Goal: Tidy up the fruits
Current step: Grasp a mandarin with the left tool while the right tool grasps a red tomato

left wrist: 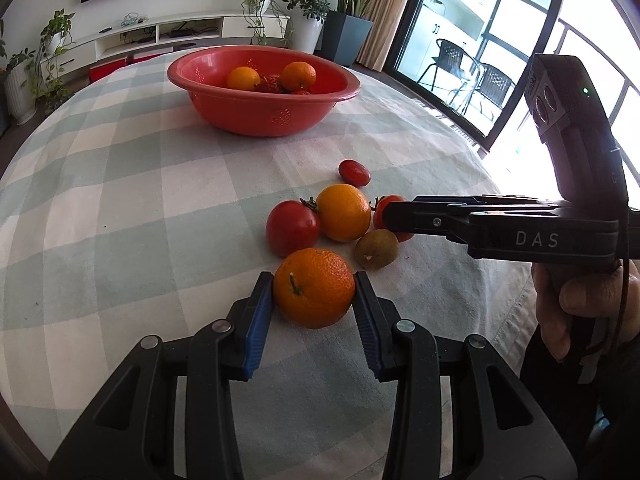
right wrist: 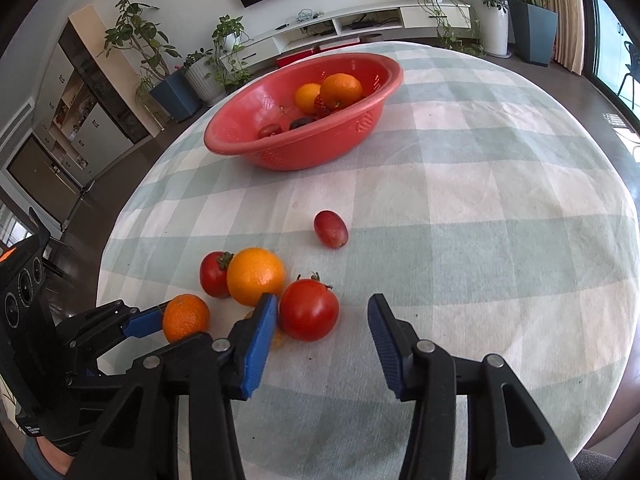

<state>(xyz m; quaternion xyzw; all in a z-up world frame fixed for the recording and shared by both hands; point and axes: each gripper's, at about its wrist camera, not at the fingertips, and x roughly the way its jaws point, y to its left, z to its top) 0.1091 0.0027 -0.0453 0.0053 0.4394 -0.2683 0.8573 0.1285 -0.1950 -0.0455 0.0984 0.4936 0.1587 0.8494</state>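
tangerine (left wrist: 314, 287) between left hand-held gripper (left wrist: 314, 300) pads

You're working in bright daylight that pours in from the glass doors (left wrist: 500, 52) on the right of the left wrist view, where the panes blow out to pure white glare. The checked tablecloth (left wrist: 132, 184) is evenly lit, and fruit shadows fall soft and short. Both views are sharp at center, but fisheye distortion bends the table edge, and dark vignetting fills your corners.
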